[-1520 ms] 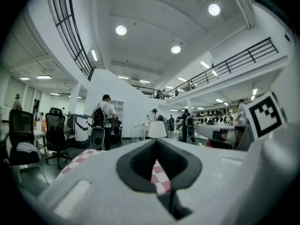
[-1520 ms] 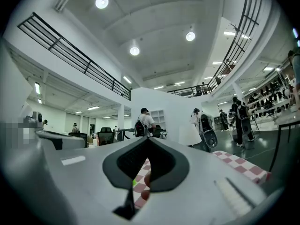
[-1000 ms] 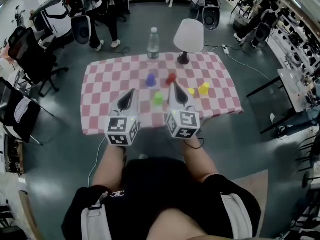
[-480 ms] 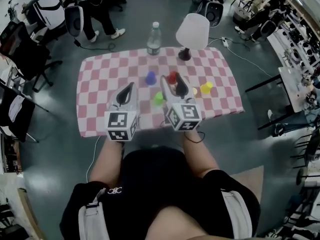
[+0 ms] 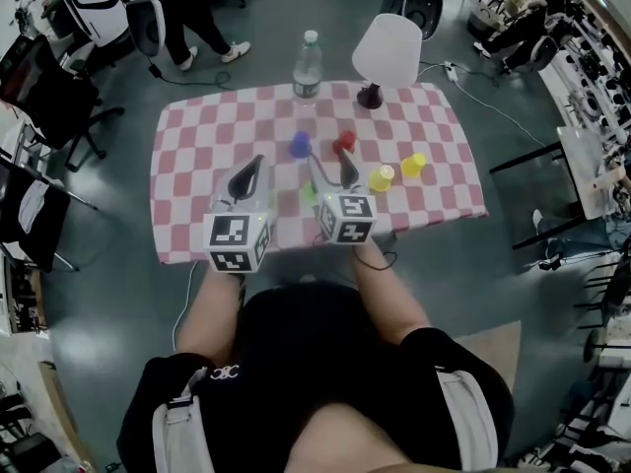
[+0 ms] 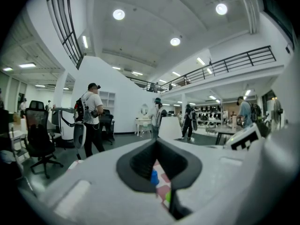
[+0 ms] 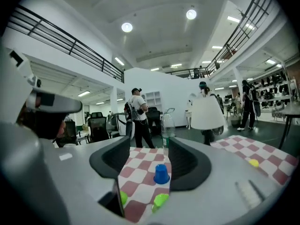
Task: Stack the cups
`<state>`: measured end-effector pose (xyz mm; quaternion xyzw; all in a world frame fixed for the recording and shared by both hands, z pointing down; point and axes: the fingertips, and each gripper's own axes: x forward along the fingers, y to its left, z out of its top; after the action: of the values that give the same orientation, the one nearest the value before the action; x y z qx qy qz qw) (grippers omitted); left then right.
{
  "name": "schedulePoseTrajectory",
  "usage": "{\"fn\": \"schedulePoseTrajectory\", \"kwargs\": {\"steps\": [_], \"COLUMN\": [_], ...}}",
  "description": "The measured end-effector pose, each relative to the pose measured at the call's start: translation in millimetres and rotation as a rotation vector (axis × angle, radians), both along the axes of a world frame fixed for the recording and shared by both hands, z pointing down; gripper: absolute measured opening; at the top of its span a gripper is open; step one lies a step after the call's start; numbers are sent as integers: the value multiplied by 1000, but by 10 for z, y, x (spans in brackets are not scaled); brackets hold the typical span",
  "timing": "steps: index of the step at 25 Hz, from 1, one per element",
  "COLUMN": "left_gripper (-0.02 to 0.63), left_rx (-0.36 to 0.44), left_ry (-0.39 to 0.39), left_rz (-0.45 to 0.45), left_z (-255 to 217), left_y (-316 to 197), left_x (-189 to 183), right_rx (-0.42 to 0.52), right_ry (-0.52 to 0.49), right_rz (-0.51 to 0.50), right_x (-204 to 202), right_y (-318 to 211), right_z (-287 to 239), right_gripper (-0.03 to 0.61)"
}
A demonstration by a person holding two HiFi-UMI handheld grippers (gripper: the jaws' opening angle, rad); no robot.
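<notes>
Bearing cups (image 5: 301,144): pink-white check cloth (image 5: 202,170); grey floor (image 5: 104,308); balcony (image 6: 243,61), prob. mezzanine.

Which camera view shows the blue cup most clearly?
The right gripper view: the blue cup stands whole and close on the checked cloth. The head view shows it small, from above; the left gripper view shows only a blue sliver.

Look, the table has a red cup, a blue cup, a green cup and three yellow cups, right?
Not three. The head view shows two: one yellow cup and a second yellow cup, beside the red cup, blue cup and green cup.
</notes>
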<state>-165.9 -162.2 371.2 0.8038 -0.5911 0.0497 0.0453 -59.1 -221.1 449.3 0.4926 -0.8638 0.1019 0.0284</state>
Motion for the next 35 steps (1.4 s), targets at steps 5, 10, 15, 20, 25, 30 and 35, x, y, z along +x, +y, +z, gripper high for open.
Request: {"fn": "schedulePoseTrajectory", "kwargs": {"steps": [5, 10, 15, 20, 25, 30, 35], "left_gripper": [-2, -2, -2, -2, -2, -2, -2], "left_rx": [-34, -61, -83, -104, -118, -128, -137], "left_ry": [4, 7, 5, 5, 0, -6, -11], "left_rz": [-19, -44, -72, -94, -115, -130, -134], "left_z": [101, 180, 251, 320, 346, 370, 390], "left_y": [60, 122, 193, 227, 250, 260, 252], "left_x": [-83, -179, -270, -338, -376, -406, -437], "right_rx": [-150, -253, -330, -395, -438, -461, -454], "right_ry": [67, 117, 167, 204, 221, 238, 258], "right_rz": [10, 11, 9, 8, 15, 10, 8], "right_x": [16, 13, 21, 44, 69, 57, 43], "right_y": [-3, 25, 48, 38, 15, -58, -103], "right_z": [699, 1173, 1539, 1833, 2012, 2136, 2186], "right_gripper": [244, 244, 244, 244, 244, 244, 218]}}
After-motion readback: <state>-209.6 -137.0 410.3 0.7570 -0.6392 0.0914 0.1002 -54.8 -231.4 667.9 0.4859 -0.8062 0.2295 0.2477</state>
